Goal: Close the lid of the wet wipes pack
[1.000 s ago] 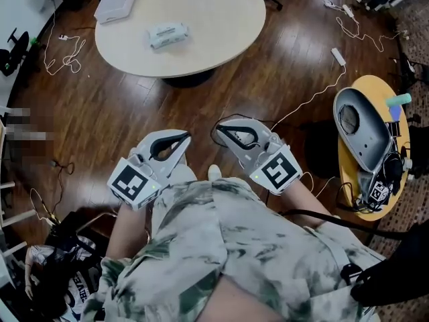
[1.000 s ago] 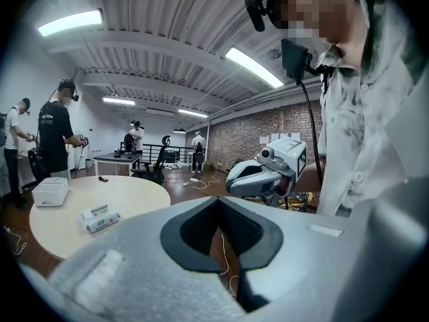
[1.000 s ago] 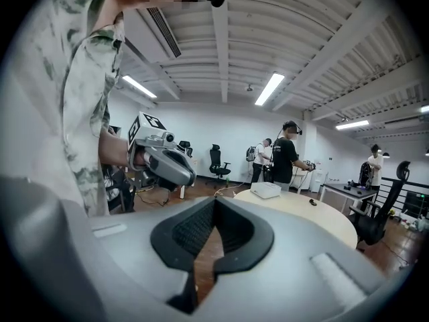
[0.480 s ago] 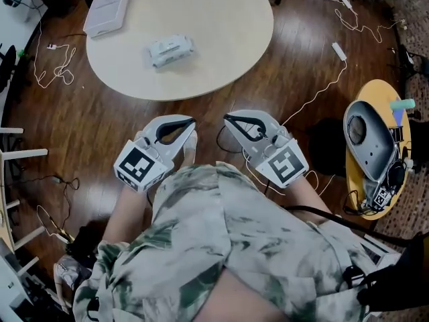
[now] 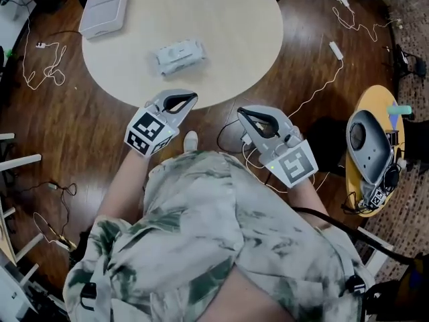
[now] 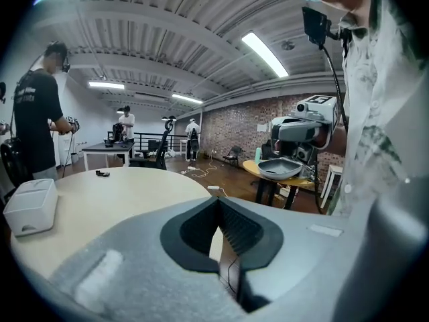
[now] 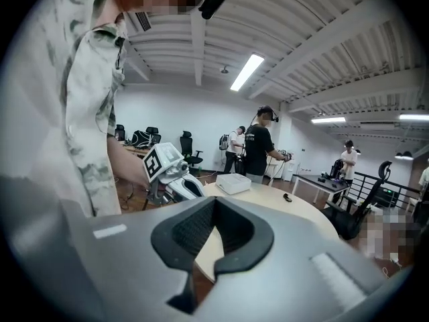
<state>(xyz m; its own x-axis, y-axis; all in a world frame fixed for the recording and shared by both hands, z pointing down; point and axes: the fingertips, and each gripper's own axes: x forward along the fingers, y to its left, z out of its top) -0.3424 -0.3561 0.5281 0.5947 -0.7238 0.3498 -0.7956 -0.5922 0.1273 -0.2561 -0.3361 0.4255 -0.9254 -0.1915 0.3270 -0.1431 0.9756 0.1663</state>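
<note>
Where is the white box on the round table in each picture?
Head view: the white box is at the top left, near the edge of the round table.
Left gripper view: the white box is low at the left edge of the picture.
Right gripper view: the white box is near the middle, small and far off.
Shared landmark: the round table, under the box in all three.

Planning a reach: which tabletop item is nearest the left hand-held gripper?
The wet wipes pack; the white box lies farther away, beyond it to the left.
</note>
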